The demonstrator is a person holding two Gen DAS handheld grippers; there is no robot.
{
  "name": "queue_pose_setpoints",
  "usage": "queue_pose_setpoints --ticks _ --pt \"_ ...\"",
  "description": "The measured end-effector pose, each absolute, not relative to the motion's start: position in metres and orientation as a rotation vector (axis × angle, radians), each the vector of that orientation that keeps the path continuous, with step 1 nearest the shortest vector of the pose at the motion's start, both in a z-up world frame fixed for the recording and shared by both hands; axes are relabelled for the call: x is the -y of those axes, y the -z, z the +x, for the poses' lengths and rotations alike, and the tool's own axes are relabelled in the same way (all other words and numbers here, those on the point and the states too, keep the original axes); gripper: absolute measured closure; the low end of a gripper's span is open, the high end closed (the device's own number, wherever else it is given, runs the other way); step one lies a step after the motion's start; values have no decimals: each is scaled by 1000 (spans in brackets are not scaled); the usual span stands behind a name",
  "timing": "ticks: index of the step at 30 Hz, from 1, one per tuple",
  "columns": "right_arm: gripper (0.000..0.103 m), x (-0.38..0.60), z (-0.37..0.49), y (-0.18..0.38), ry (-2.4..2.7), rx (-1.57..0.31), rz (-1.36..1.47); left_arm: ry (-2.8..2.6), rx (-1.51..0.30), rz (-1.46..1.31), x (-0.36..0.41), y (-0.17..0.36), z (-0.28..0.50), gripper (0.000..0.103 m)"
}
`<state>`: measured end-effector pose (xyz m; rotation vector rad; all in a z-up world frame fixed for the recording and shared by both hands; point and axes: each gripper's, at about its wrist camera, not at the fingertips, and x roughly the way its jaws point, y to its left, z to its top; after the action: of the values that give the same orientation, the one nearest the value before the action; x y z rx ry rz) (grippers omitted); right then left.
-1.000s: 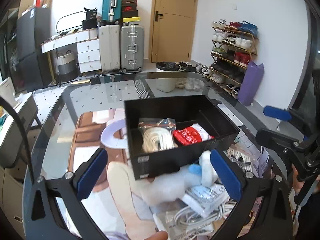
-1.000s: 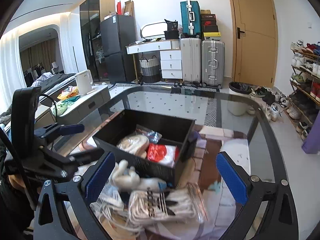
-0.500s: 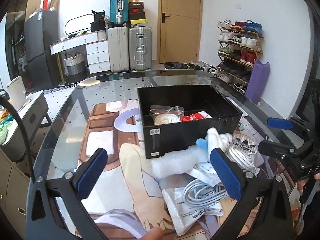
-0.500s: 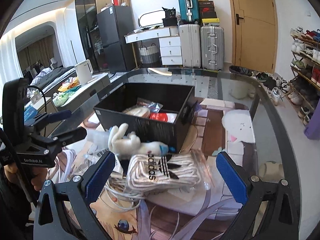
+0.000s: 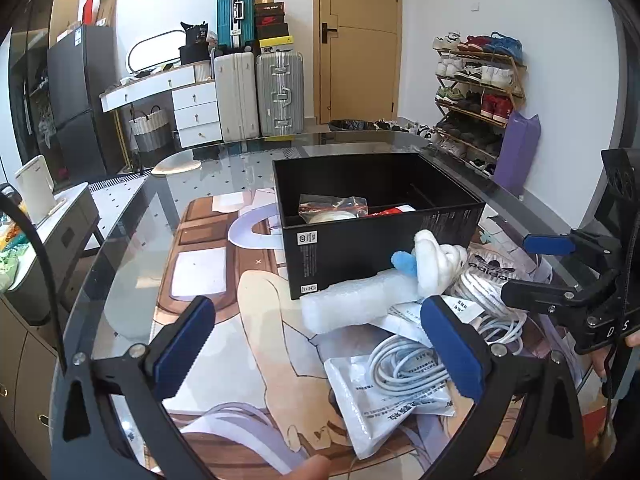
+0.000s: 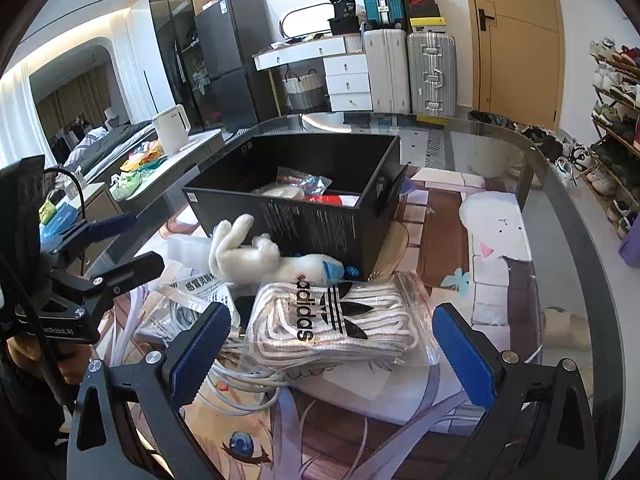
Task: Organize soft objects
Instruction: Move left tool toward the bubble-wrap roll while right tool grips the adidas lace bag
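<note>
A black box [image 5: 384,240] [image 6: 320,224] stands on the glass table and holds a bagged white item [image 5: 334,210] and a red-and-white item [image 6: 332,200]. In front of it lie a white plush rabbit [image 6: 256,256] [image 5: 434,258], a bag of white Adidas socks [image 6: 336,320] [image 5: 484,276], a white foam piece [image 5: 356,300] and bagged white cables [image 5: 400,376]. My left gripper [image 5: 320,344] is open and empty, short of the foam and cables. My right gripper [image 6: 332,344] is open and empty, its fingers either side of the socks bag.
The glass table [image 5: 132,264] lies over an illustrated mat. Its rounded edge runs at the right [image 6: 580,240]. Suitcases [image 5: 256,96], a drawer unit, a door and a shoe rack [image 5: 476,92] stand beyond the table. A white kettle [image 6: 172,128] sits on a side counter.
Both grippers have pulled back from the box and dropped lower, so the pile in front of it now fills the foreground. Both stay open and empty.
</note>
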<state>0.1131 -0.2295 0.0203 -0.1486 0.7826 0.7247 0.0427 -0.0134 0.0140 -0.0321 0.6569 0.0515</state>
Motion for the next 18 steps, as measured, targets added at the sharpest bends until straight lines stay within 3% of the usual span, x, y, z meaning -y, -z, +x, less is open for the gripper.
queue_pose_setpoints --ticks 18 --pt "1 219 125 -1 -707 -864 -181 -49 -698 -47 0 -10 47 0"
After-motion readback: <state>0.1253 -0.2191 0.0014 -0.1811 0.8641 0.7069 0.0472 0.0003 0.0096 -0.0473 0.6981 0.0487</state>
